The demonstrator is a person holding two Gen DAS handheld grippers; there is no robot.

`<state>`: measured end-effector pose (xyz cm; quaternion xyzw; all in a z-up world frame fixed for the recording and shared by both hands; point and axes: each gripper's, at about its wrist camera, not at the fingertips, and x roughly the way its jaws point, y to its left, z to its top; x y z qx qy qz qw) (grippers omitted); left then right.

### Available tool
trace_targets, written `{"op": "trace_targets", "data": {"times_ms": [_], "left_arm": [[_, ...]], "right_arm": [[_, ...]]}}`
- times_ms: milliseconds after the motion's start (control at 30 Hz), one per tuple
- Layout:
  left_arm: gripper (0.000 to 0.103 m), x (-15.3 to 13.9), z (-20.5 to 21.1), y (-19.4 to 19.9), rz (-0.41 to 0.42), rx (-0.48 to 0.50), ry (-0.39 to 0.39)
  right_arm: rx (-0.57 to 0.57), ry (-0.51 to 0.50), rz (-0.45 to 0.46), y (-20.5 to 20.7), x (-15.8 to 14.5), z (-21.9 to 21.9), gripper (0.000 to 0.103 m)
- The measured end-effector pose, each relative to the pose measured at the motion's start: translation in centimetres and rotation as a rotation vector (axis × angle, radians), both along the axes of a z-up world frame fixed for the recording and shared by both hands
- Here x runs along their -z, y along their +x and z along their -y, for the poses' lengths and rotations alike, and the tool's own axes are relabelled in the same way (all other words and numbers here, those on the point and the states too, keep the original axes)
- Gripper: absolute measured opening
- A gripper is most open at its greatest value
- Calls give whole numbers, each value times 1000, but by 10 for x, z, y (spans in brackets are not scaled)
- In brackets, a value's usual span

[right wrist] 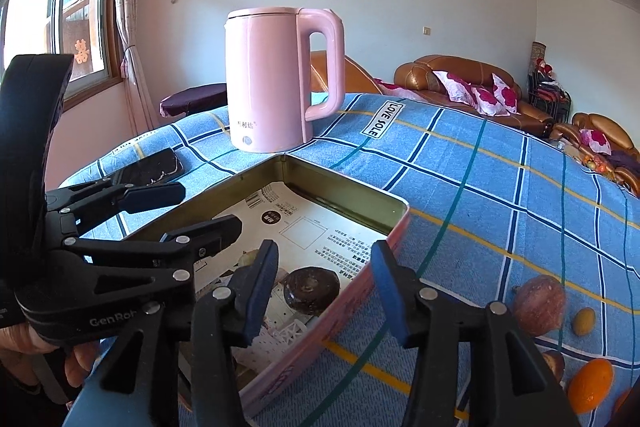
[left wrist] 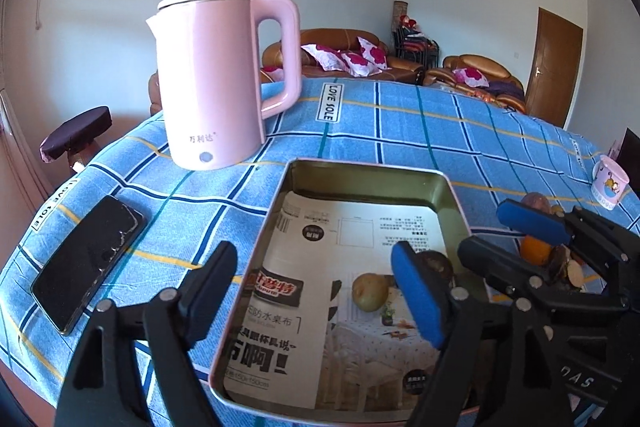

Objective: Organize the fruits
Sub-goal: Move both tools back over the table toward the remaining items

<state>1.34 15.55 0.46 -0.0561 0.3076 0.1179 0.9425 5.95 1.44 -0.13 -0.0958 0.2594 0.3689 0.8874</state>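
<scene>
A pink metal tin (left wrist: 454,203) (right wrist: 362,263) lined with a printed sheet sits on the blue checked tablecloth. Inside lie a yellowish round fruit (left wrist: 370,293) and a dark brown round fruit (right wrist: 311,289). My left gripper (left wrist: 320,295) is open and empty over the tin's near left part. My right gripper (right wrist: 326,291) is open and empty above the tin's right rim, just over the dark fruit; it also shows in the left wrist view (left wrist: 472,247). Loose fruits lie on the cloth at the right: a reddish-brown one (right wrist: 538,305), a small yellow one (right wrist: 583,321), an orange (right wrist: 590,385) (left wrist: 534,249).
A pink electric kettle (left wrist: 224,83) (right wrist: 280,79) stands just behind the tin. A black phone (left wrist: 86,263) lies on the cloth at the left. A small printed cup (left wrist: 610,187) stands at the far right. Sofas and a door lie beyond the table.
</scene>
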Motion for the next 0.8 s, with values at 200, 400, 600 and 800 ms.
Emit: {"op": "trace_targets", "data": {"times_ms": [200,400,600,800], "left_arm": [[94,-13,33,-8,62,67,-5],[94,-18,85,-9,101,180,-10],[94,-4,128,5,52,269,6],[94,3,138,14,18,260,21]], "right_arm": [[54,8,21,-8,-9,38,54],[217,-23,41,-17,-5,115,55],[406,-31,-17,-12,10,192,55],[358,-8,-89,-3,18,190,55]]}}
